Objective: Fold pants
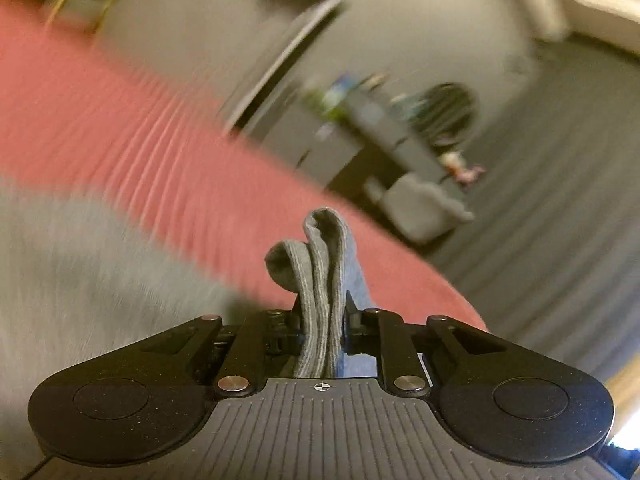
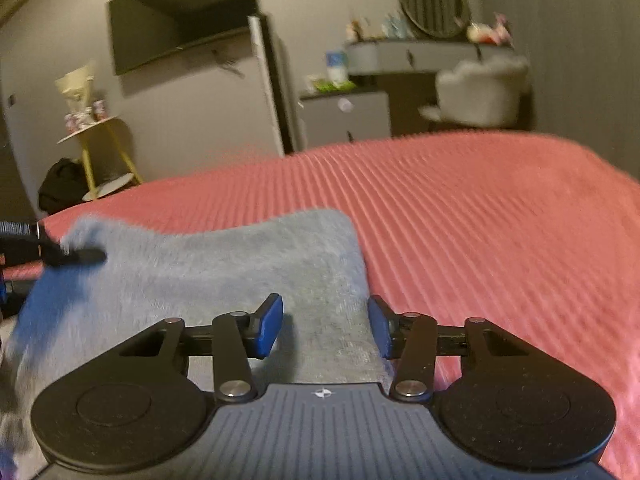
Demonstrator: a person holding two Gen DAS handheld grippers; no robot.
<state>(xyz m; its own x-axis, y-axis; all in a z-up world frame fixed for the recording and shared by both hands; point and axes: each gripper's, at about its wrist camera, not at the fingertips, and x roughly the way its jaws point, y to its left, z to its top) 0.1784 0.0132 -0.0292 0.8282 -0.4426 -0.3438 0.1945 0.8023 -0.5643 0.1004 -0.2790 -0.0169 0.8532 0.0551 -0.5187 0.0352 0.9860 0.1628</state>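
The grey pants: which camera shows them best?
The right wrist view: the grey pants lie spread on the red bedspread. The left wrist view shows only a bunched fold clamped in the left gripper, the rest blurred.

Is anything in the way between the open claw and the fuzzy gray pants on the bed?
Nothing visible. The right gripper hangs open right over the gray pants on the red bedspread, with only cloth showing between its blue pads.
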